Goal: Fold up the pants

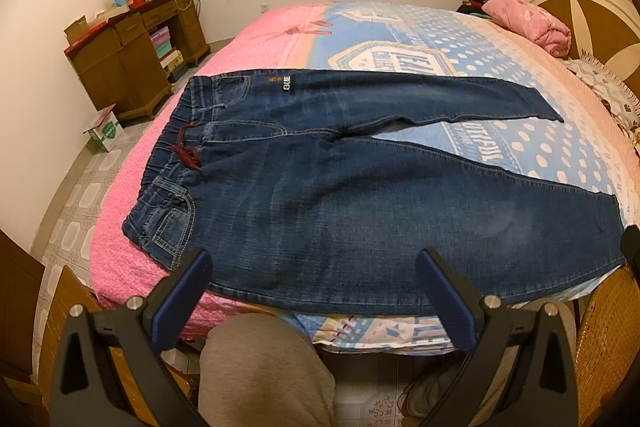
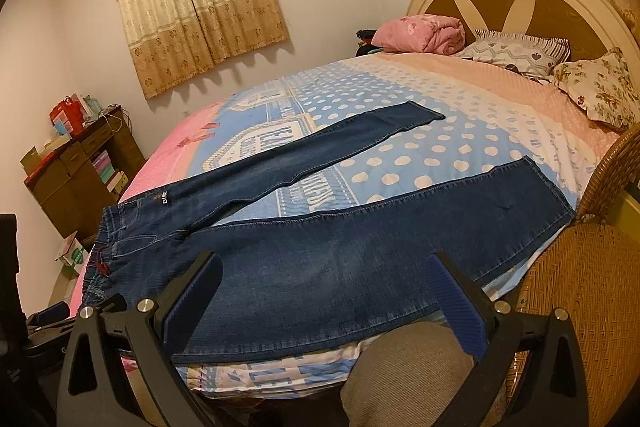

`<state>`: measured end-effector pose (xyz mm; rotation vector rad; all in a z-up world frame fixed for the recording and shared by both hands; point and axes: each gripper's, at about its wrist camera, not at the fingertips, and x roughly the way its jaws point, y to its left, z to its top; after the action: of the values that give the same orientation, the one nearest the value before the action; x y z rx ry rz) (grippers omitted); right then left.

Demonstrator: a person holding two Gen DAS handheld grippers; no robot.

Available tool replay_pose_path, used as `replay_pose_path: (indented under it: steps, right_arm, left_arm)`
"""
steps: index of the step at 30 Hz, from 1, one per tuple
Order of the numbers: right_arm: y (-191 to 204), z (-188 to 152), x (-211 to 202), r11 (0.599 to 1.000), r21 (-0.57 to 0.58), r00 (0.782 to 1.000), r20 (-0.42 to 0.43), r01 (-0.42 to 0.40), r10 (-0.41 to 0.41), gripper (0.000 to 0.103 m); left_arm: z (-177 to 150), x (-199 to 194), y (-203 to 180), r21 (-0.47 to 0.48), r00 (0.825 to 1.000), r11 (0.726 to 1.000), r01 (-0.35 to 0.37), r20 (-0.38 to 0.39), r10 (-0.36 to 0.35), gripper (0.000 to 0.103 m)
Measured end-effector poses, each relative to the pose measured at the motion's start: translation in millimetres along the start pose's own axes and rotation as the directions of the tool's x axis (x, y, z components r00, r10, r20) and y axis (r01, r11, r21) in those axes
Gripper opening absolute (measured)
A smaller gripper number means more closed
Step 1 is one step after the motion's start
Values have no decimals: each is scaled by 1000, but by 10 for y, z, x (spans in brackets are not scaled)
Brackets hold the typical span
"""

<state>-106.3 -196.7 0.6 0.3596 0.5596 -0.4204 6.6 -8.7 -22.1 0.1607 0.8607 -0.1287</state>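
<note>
Dark blue jeans (image 1: 320, 179) lie flat and spread on the bed, waistband to the left, both legs running right and apart in a V. The same jeans (image 2: 320, 259) fill the lower middle of the right wrist view. My left gripper (image 1: 316, 267) hovers open over the near edge of the near leg, close to the hip, with nothing between its fingers. My right gripper (image 2: 324, 279) is open too, above the near leg's thigh part, holding nothing. The left gripper's tip (image 2: 52, 311) shows at the left edge of the right wrist view.
The bed (image 1: 400, 39) has a pink and blue dotted cover, with a rolled pink quilt (image 2: 420, 35) and pillows (image 2: 520, 53) at the headboard. A wicker chair (image 2: 580, 287) stands at the right. A wooden desk (image 1: 132, 47) is at the left. A person's knees (image 1: 264, 367) press the near bed edge.
</note>
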Motion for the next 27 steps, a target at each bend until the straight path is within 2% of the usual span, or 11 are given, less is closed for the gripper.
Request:
replay_pose_path:
  steps: [9,17,21,27]
  right_arm:
    - [-35,-8,142,1000,12,999,-33,15,-14,102]
    - [-52,24,299,1000,7,998,-48,29,-29,102]
    - [-56,52,392,1000,-5,999,-47,20,-20,102]
    - [15,72,612,999,-49,998,-68,5,-8,102]
  left_arm:
    - [43,193,-10,2,999,1000,-2,-47,2,103]
    - [218,353,39,15,999,1000,-22,-42,23,103]
    - [521,522,198,5,999,1000,-19,-31,19,103]
    - [1313,1028,545,-30,1000,1000,-8,-26,8,103]
